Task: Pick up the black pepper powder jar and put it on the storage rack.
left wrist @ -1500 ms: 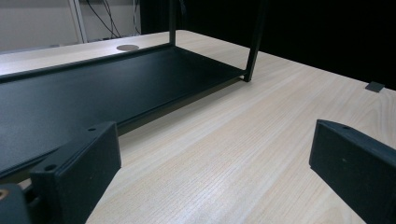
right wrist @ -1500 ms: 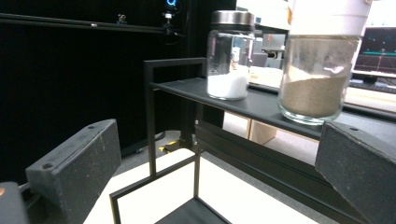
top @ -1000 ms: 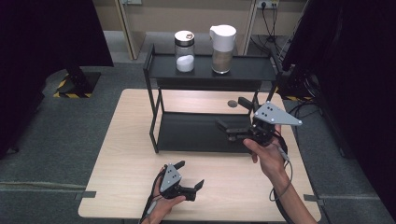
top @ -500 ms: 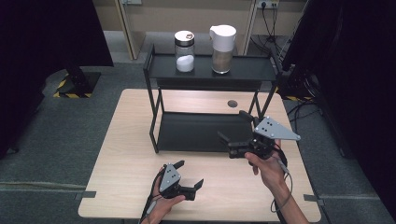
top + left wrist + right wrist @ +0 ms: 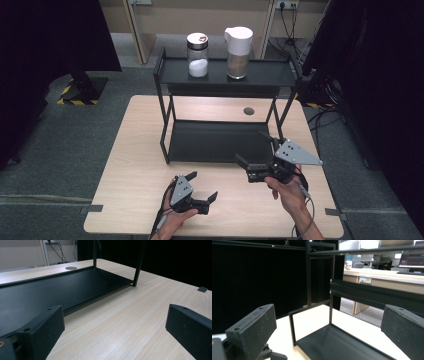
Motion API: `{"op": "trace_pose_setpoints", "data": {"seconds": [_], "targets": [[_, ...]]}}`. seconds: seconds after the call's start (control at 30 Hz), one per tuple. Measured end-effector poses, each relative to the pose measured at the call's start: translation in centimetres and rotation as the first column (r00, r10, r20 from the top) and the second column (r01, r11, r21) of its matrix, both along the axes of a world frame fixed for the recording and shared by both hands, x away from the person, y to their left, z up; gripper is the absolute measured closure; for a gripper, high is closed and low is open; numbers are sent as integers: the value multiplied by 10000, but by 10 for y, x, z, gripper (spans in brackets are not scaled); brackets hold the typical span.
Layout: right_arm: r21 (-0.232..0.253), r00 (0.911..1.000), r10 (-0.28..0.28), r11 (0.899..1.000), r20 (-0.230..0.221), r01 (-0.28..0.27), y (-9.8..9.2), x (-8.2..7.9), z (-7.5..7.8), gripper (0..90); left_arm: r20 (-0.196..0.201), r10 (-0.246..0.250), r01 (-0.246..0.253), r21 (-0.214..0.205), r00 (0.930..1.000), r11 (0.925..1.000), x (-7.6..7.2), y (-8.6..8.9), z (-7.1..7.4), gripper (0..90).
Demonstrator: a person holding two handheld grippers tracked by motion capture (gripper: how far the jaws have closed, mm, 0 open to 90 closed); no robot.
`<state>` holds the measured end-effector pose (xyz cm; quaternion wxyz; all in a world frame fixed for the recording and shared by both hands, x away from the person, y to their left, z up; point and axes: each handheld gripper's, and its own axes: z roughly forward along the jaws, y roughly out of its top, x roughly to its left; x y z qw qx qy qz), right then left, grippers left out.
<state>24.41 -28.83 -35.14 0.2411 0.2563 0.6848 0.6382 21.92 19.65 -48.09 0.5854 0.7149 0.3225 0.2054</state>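
Observation:
A black two-tier metal rack point(image 5: 225, 145) stands at the back middle of the light wooden table point(image 5: 135, 170). On its top shelf are a glass jar point(image 5: 198, 55) of white powder and a white-lidded jug point(image 5: 238, 46) with brown contents. My left gripper point(image 5: 202, 186) rests low near the table's front edge, open, with nothing between its jaws point(image 5: 115, 315). It looks along the bare lower shelf point(image 5: 50, 290). My right gripper point(image 5: 252, 148) hovers at the rack's front right corner, open and empty point(image 5: 329, 315), facing the rack frame point(image 5: 312, 305) from its end.
A round cable hole point(image 5: 249, 111) sits in the table behind the rack. Dark tape marks point(image 5: 95, 208) flag the front corners. Black curtains flank both sides, and cables point(image 5: 325, 120) lie on the floor at the right.
My right gripper has drawn back from over the lower shelf toward the person and sunk a little. The left gripper has barely moved.

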Motion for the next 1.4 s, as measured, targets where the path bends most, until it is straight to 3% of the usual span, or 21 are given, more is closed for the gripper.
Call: {"op": "trace_pose_setpoints", "data": {"seconds": [0.43,0.83,1.2,1.4], "targets": [[-135,9997,-225,9997,-125,223,-3,-10,-34,2,12,32,-32,1,10000,10000,0,0,0,15],[129,9970,-548,9984,-542,556,-9,-17,-70,2,9,60,-60,6,10000,10000,0,0,0,15],[87,9959,-607,9981,-665,614,-12,-23,-92,2,51,68,-68,0,10000,10000,-1,1,0,15],[139,9929,-684,9974,-976,700,-16,-27,-109,2,71,58,-58,7,10000,10000,-1,1,1,15]]}}
